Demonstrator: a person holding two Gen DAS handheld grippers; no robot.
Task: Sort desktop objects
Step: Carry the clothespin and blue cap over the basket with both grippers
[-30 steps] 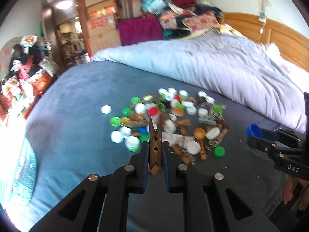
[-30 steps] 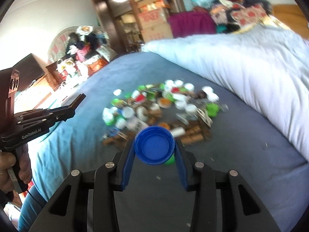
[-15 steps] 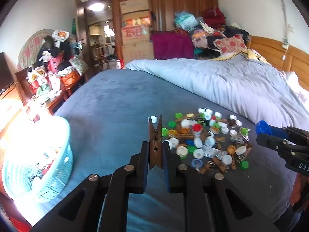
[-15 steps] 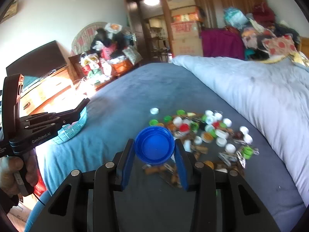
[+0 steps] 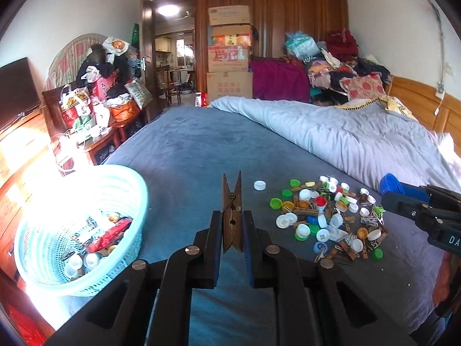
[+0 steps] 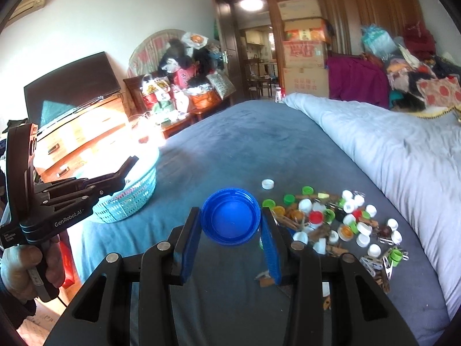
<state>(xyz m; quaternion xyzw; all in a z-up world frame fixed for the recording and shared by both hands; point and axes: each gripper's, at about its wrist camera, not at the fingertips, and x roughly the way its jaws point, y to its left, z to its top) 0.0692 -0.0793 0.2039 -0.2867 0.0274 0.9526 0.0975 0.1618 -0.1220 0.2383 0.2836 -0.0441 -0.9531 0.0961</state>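
Note:
My left gripper (image 5: 232, 226) is shut on a brown wooden clothespin (image 5: 232, 207), held upright above the blue bedspread. My right gripper (image 6: 230, 225) is shut on a large blue bottle cap (image 6: 230, 219), its hollow side facing the camera; it also shows at the right edge of the left wrist view (image 5: 389, 185). A pile of bottle caps, clothespins and clips (image 5: 325, 216) lies on the bed, right of the left gripper; it also shows in the right wrist view (image 6: 334, 222). A light blue basket (image 5: 77, 230) holding sorted items stands at the left bed edge, also seen in the right wrist view (image 6: 129, 199).
A single white cap (image 5: 259, 185) lies apart from the pile. A folded pale duvet (image 5: 345, 141) covers the bed's right side. A cluttered cabinet (image 5: 95, 115) and a TV (image 6: 72, 92) stand left of the bed. Cardboard boxes (image 5: 230, 54) are stacked at the back.
Both grippers have pulled back from the pile and swung left with their objects still held. The basket has come into view at the left.

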